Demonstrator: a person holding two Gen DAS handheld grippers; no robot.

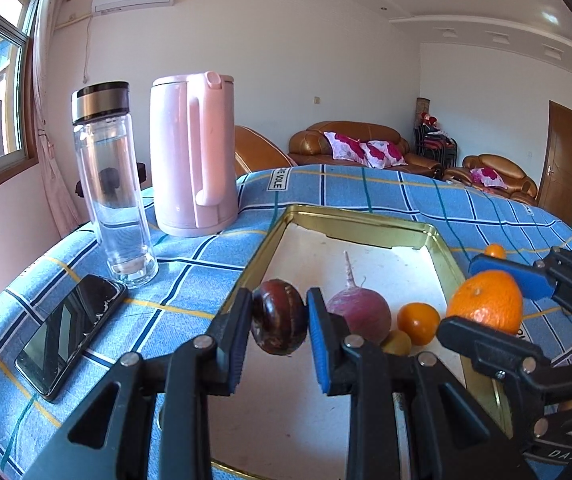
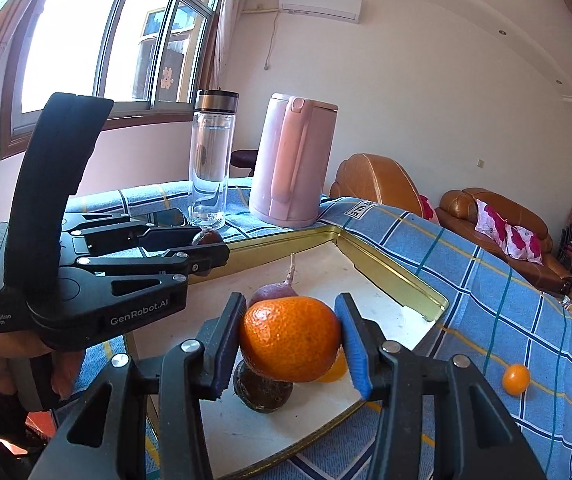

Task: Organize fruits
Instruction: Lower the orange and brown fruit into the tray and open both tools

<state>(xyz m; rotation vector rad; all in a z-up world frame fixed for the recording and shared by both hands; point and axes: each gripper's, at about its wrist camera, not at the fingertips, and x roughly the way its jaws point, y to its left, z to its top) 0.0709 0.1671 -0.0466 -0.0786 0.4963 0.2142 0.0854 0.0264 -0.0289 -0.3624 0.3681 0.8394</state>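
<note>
My left gripper (image 1: pixel 279 320) is shut on a dark brown round fruit (image 1: pixel 279 317) and holds it above the near left part of the gold-rimmed tray (image 1: pixel 365 220). To its right, my right gripper (image 2: pixel 290 340) is shut on a large orange (image 2: pixel 290 338), also above the tray. On the tray's white floor lie a purple radish (image 1: pixel 359 312), a small orange (image 1: pixel 417 323) and a small olive fruit (image 1: pixel 397 343). The right wrist view shows a dark round fruit (image 2: pixel 262 392) under the held orange. A kumquat (image 2: pixel 516 378) rests on the cloth right of the tray.
A pink kettle (image 1: pixel 194 156) and a glass bottle (image 1: pixel 114 184) stand behind the tray's left corner, with a phone (image 1: pixel 70 332) lying nearer. The blue checked cloth (image 1: pixel 365 188) drops off at the table's edges. Brown sofas (image 1: pixel 349 144) stand beyond.
</note>
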